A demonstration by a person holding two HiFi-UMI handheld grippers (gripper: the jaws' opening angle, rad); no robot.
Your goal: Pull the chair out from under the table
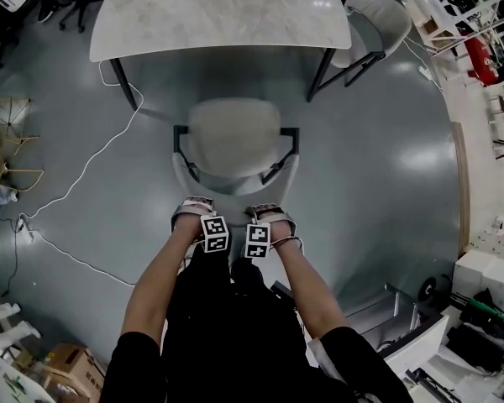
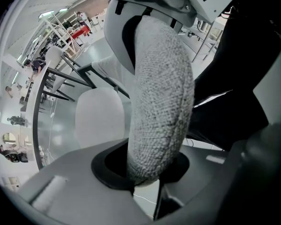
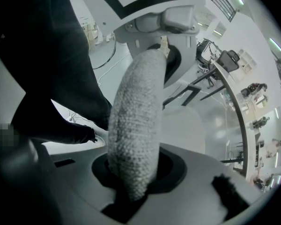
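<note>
On the grey floor (image 1: 386,183), the chair (image 1: 235,137) stands by the marble table's (image 1: 218,11) near edge. The left gripper (image 1: 191,211) and right gripper (image 1: 269,213) each have their jaws clamped on its woven backrest rim (image 2: 161,102). An uneven pull could swing the chair, or the fabric could slip free.

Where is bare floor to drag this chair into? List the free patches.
Free: grey floor right of the chair, out to the pale kerb; also the strip between chair and table. Left, a white cable crosses the floor. Crowded: cardboard boxes lower left, white crates lower right.
</note>
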